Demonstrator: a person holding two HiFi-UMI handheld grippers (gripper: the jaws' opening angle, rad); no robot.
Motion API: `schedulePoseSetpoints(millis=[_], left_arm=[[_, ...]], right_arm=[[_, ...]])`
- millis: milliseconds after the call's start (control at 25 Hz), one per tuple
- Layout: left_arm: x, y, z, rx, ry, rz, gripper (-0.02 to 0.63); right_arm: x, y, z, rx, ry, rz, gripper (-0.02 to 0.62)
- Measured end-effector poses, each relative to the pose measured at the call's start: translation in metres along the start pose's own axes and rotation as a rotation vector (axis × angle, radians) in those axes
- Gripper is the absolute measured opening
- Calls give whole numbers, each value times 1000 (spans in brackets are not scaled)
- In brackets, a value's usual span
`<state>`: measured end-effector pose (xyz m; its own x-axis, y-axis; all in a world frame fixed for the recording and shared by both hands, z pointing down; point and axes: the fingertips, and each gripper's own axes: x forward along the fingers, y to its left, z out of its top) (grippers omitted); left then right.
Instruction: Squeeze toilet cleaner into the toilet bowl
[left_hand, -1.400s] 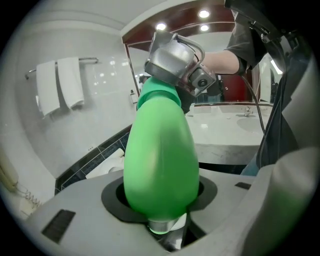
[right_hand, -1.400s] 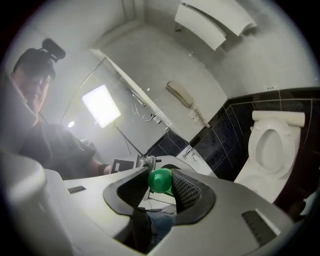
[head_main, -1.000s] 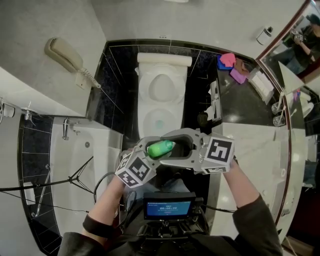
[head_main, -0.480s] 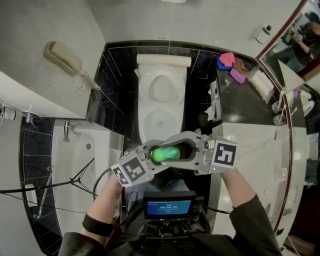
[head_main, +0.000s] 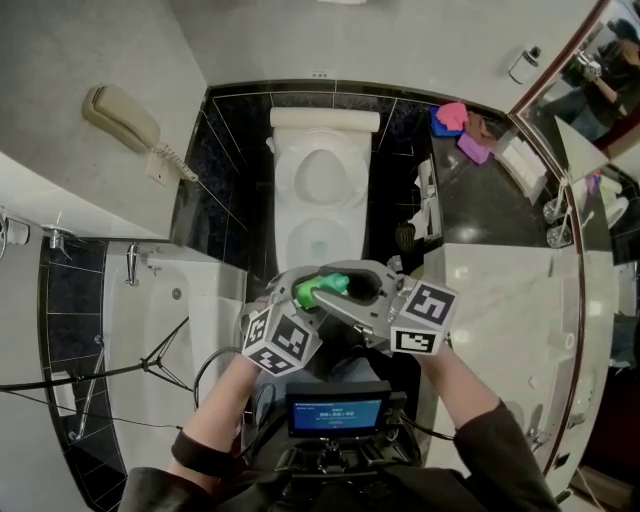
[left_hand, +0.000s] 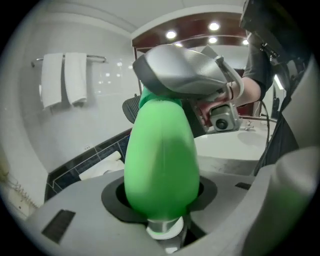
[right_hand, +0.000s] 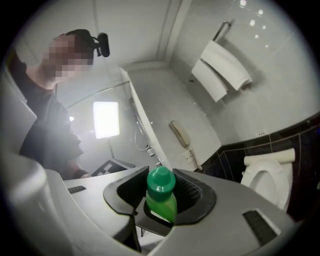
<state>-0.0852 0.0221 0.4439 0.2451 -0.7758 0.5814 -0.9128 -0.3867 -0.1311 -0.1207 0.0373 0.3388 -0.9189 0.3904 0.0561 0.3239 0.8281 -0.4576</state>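
spillage risk: left gripper (head_main: 302, 296) clamps green toilet cleaner bottle (left_hand: 160, 165); right gripper (head_main: 347, 288), jaws just closing on its cap (right_hand: 161, 181), may open it short of toilet bowl (head_main: 291, 243), upper centre.

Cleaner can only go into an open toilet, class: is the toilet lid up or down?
Up: the head view shows the lid raised against the tank, and the bowl open with water visible.

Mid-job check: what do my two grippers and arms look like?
The left gripper and right gripper are light grey moulded shells with black pads, each carrying a white cube of black square markers. The sleeves are dark. The right gripper's jaws have just been closing, with the green bottle's cap between them.
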Motion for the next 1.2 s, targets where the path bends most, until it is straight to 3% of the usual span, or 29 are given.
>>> schedulePoseSetpoints(millis=[200,360,440,520,640,720,840,960,1080,1200], left_arm=[[10,10,-16,-1,70,88,176],[14,9,-22,-42,86,78,176],[15,9,-21,-75,77,58,176],[13,8,-17,-109,47,9,175],[7,-3,4,-102,-18,-139,175],[3,-10,19,-72,-49,-233,176],[0,-12,25,-33,-50,-304,176],[3,-7,24,-15,-34,-321,176],[8,3,23,-10,-20,-285,175],[16,15,14,-23,8,-188,176]], right_arm=[[3,-25,-16,277,76,-188,163],[5,-31,-22,361,105,-212,181],[6,-29,-15,274,75,-161,187],[4,-23,-2,89,-2,-40,232],[-12,-9,9,-87,-102,173,233],[-20,-5,14,-157,-124,234,232],[-22,-6,23,-237,-122,244,196],[-21,-8,27,-257,-106,236,149],[-18,-15,27,-211,-74,185,149],[-15,-31,25,-123,-69,87,150]])
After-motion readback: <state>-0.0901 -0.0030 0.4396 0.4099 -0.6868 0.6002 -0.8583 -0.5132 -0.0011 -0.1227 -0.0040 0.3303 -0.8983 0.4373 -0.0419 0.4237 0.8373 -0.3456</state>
